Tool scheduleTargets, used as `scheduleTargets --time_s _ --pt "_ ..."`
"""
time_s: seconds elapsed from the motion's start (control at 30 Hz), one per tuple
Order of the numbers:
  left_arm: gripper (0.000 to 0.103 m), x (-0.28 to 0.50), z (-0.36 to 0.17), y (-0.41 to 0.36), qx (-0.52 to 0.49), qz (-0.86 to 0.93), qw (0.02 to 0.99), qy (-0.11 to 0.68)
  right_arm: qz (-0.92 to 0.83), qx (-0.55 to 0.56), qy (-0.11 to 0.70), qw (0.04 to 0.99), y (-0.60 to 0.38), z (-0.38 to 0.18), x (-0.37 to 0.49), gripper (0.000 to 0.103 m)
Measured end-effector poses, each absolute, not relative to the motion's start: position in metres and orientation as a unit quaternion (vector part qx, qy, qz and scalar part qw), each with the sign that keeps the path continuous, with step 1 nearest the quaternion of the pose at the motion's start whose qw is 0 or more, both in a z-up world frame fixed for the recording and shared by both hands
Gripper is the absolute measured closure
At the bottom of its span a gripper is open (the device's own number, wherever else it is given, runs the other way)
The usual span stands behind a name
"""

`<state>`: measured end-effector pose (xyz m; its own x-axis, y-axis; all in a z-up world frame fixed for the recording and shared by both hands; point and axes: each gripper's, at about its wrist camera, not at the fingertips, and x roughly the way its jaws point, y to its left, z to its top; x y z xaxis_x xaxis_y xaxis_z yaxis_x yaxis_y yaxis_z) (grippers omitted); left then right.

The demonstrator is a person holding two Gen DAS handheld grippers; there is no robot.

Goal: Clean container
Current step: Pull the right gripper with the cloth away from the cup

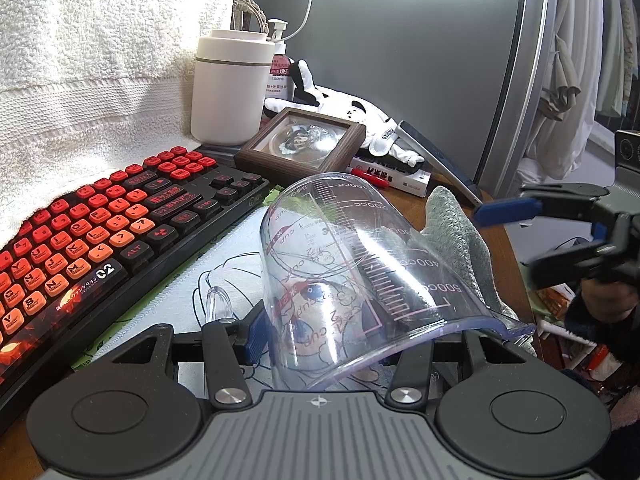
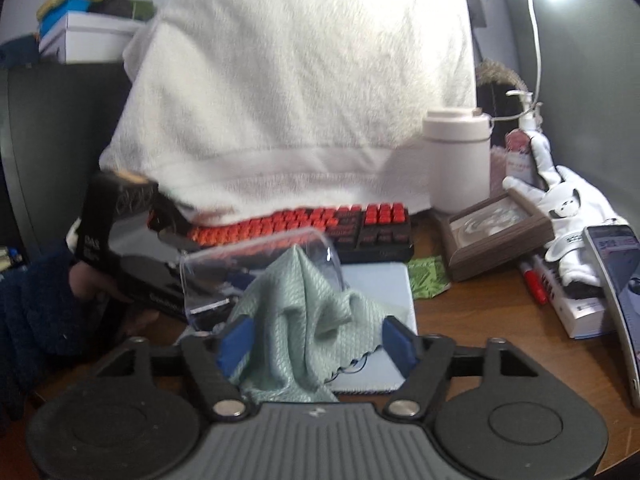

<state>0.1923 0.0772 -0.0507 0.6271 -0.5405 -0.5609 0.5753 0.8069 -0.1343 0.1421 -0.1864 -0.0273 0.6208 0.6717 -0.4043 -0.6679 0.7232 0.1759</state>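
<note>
My left hand-held gripper [image 1: 352,344] holds clear measuring cup [image 1: 360,264], tipped on side, low over table [image 1: 404,204], beside red keyboard [image 1: 100,232]. My right hand-held gripper [image 2: 316,344] spread wide, green cloth [image 2: 304,312] lying between fingers, not pinched. Could go wrong: cloth slips off before wiping. Cup smooth, may slide out, bump keyboard.

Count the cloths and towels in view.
2: a white towel draped behind the keyboard, and a green cloth between the right hand-held gripper's open fingers. Others may be hidden.
</note>
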Motion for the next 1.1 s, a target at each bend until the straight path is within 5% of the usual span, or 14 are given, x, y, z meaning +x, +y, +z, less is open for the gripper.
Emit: scheduleTargets --time_s 0.53,0.73,1.1 --pt "0.054 0.193 -0.051 0.077 0.030 -0.309 0.902 0.301 0.389 -0.055 0.220 0.893 -0.205 -0.022 0.132 0.013" --pt "0.054 0.193 -0.051 0.077 0.030 -0.309 0.902 0.301 0.386 -0.085 0.200 0.896 -0.205 -0.019 0.126 0.000" --pt "0.054 0.193 -0.051 0.077 0.030 -0.309 0.902 0.301 0.408 -0.115 0.149 0.893 -0.189 -0.023 0.133 0.000"
